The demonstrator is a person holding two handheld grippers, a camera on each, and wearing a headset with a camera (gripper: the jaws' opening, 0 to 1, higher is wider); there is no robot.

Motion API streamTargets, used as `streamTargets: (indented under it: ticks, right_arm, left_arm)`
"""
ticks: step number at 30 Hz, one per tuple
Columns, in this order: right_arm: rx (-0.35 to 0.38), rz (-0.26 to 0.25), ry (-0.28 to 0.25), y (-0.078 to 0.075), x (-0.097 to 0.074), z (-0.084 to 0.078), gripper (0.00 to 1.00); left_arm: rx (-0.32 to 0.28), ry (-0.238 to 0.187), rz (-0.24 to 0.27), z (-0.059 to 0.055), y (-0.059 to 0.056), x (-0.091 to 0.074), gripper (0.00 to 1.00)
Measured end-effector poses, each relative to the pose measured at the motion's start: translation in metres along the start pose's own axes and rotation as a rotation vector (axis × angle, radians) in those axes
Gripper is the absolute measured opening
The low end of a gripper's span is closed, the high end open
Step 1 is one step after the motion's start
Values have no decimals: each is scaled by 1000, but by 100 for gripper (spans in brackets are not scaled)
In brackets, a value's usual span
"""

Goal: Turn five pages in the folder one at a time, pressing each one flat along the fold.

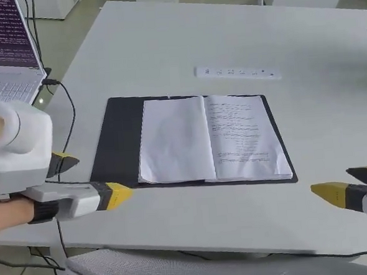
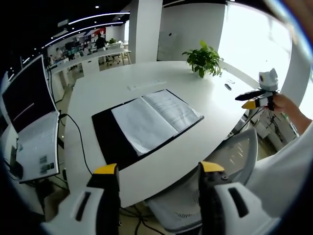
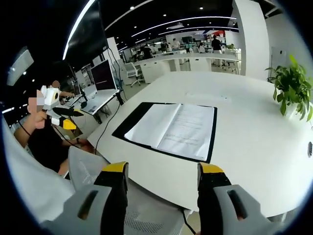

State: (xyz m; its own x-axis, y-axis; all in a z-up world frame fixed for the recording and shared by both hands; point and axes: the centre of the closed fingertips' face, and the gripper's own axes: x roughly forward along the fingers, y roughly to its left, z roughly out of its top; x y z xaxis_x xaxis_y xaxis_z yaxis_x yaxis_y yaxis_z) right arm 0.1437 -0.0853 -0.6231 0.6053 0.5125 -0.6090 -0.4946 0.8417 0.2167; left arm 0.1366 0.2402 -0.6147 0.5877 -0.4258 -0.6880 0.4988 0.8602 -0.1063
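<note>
— Left tool [image 1: 96, 178] and right tool [image 1: 336, 183] hover near, both spread, gripping nothing.
— Folder [image 1: 196, 143] lies open on the table [image 1: 165, 45], beyond them. No page lifted yet; I'd say the right tool must reach the edge of the right page [image 1: 246, 137].

Laptop [image 1: 4, 55], pwr strip [image 1: 237, 72], plant [image 2: 204, 59], chair [image 1: 179, 272], white table [image 1: 165, 39]
</note>
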Motion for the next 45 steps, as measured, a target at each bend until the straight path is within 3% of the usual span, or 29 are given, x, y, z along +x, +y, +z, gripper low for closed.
streamTargets:
  ticks: [6, 26, 34, 41, 45]
  right_arm:
    - [-2, 5, 5, -1, 3, -2, 56]
    - [45, 14, 33, -14, 21, -15, 56]
    - [73, 27, 19, -17, 35, -14, 55]
    - [126, 36, -15, -23, 51, -12, 54]
    - [158, 35, -25, -30, 62, -14, 53]
  left_arm:
    - [33, 33, 9, -6, -3, 9, 64]
    - [14, 50, -36, 1, -21, 60, 62]
    - [-6, 0, -50, 16, -30, 91, 60]
    - [14, -68, -82, 37, -50, 132, 58]
    - [11, -64, -87, 41, -59, 158, 57]
